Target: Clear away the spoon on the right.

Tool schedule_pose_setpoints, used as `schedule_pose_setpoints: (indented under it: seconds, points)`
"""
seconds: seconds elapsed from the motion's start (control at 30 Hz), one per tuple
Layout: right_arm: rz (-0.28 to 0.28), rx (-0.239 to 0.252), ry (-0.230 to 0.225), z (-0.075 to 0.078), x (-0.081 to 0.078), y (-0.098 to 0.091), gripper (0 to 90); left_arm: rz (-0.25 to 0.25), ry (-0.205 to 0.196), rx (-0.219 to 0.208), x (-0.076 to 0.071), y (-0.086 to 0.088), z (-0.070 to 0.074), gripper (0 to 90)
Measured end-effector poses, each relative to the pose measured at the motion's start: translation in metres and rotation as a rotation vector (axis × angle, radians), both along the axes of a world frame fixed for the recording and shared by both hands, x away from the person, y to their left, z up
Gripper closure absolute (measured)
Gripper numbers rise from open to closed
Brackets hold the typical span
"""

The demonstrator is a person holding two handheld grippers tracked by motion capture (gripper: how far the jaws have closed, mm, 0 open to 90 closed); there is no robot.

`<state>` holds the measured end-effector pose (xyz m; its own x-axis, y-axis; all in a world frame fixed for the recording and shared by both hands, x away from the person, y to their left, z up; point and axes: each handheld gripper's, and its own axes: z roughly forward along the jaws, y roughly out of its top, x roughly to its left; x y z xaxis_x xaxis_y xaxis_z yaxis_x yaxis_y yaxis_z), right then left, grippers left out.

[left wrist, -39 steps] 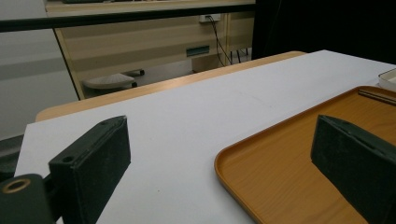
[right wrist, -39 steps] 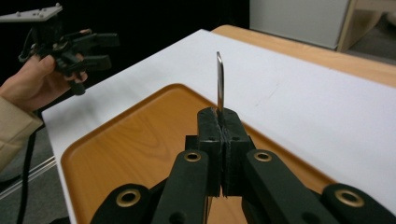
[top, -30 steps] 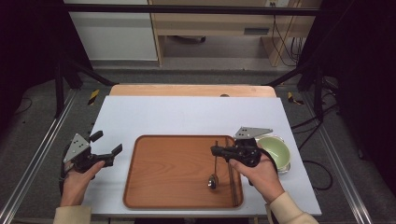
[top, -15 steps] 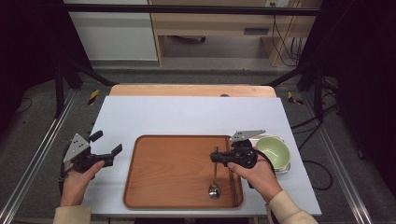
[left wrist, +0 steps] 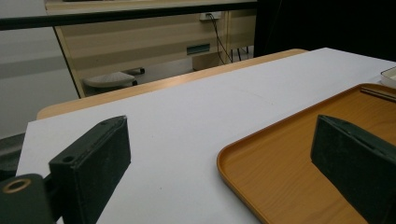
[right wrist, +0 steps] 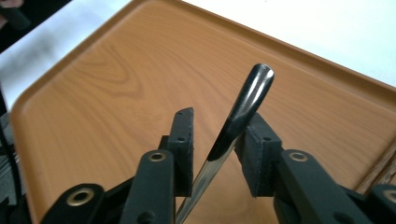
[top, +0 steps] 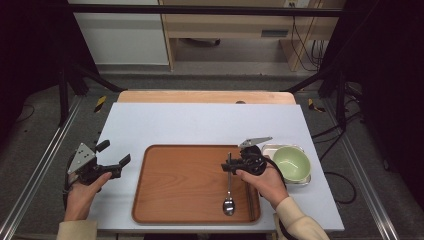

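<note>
Your left gripper (top: 112, 162): jaws wide apart, empty, held over the white table (top: 200, 125) left of the wooden tray (top: 185, 180). Spoon (top: 229, 192): lying on the tray, bowl nearest you. Your right gripper (top: 229, 167): jaws just opening, handle between them, leaning on one pad.

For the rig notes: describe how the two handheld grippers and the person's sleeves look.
Both the left gripper and the right gripper are black, with two flat, blocky jaws and brass-coloured pivot rings. Each carries a grey three-cornered plate on top. A black cable trails from the right one. The sleeves are cream-coloured.
</note>
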<state>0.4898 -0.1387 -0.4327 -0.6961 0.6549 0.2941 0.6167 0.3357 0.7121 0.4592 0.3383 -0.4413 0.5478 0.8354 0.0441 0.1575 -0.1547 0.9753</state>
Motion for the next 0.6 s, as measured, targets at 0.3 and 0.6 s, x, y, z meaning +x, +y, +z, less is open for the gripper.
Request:
schedule_pose_setpoints:
  seconds: [0.3,0.6]
  points:
    - [-0.063,-0.037,0.018,-0.011,0.008,0.007,62.1,-0.001,0.000,0.004,0.000,0.000,0.000,4.6]
    - [-0.147,-0.047,0.015,-0.013,0.013,0.007,42.4,-0.001,-0.002,0.001,0.000,0.000,0.000,4.6]
